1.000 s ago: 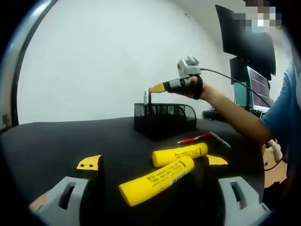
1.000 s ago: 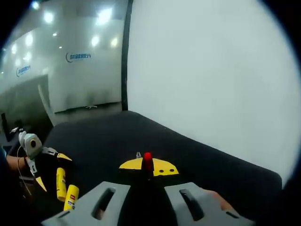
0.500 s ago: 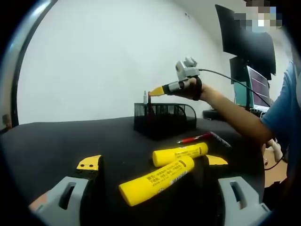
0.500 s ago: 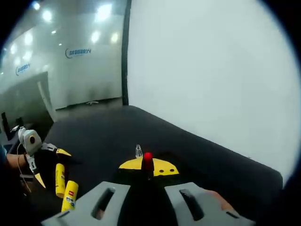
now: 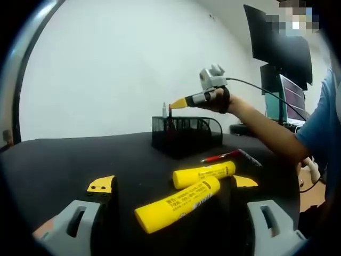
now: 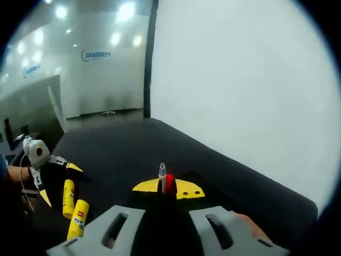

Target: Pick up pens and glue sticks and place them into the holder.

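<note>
- The left gripper (image 5: 173,184) sits low over the black surface (image 5: 64,160), its fingers (image 5: 101,185) spread wide apart with nothing held between them.
- Two yellow glue sticks lie on the surface between those open fingers: the nearer glue stick (image 5: 177,204) runs diagonally, and the farther glue stick (image 5: 204,174) lies just behind it, the two touching or nearly so.
- A red pen (image 5: 230,156) lies on the surface just beyond the glue sticks, toward the person's forearm (image 5: 266,133).
- The black mesh holder (image 5: 186,136) stands farther back on the surface, well apart from the glue sticks.
- In the left gripper view the right gripper (image 5: 176,103) hangs above the holder's left end, its yellow-tipped fingers closed on a dark pen that points down into the holder; a pale-capped pen (image 5: 164,111) stands upright beside it.
- In the right gripper view the right gripper (image 6: 168,186) has its fingers pressed together around a red-topped pen (image 6: 170,183), with the clear tip of a second pen (image 6: 162,172) just beside it.
- At the left of that view the left gripper (image 6: 56,178) shows with its fingers open, both glue sticks (image 6: 68,197) lying by it on the surface.
</note>
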The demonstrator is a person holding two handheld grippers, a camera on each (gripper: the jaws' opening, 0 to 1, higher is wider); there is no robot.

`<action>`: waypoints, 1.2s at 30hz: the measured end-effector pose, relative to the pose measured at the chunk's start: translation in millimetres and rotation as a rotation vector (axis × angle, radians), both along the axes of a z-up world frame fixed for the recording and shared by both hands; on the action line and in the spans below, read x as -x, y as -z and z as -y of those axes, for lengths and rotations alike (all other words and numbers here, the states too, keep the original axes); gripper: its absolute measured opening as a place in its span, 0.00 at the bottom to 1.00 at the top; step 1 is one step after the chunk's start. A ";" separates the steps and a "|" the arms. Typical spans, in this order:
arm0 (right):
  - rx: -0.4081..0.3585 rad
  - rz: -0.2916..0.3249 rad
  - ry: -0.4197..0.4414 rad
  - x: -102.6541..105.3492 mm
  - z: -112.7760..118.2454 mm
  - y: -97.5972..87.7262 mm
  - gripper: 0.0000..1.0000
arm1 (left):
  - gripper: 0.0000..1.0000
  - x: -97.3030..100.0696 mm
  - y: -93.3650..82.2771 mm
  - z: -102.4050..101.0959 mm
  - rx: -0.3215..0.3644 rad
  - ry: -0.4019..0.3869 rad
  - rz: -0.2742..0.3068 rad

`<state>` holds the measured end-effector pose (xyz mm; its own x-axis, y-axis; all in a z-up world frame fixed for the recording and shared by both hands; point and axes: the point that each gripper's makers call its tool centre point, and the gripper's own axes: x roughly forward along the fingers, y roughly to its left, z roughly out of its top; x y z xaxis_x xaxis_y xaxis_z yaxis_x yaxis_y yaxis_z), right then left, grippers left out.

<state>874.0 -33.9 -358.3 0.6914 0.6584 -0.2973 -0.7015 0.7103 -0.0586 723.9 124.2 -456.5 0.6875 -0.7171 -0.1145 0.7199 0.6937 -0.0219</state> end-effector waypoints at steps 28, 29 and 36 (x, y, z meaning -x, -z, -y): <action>-0.079 0.106 0.046 19.9 29.7 -44.5 0.11 | 0.83 0.4 -0.7 0.1 0.003 0.000 0.003; -0.088 0.114 0.038 25.6 28.7 -48.1 0.11 | 0.83 0.3 -0.7 0.1 0.003 0.001 0.003; -0.051 0.144 -0.027 45.5 21.8 -61.2 0.13 | 0.83 0.6 -1.5 0.1 0.007 0.002 0.005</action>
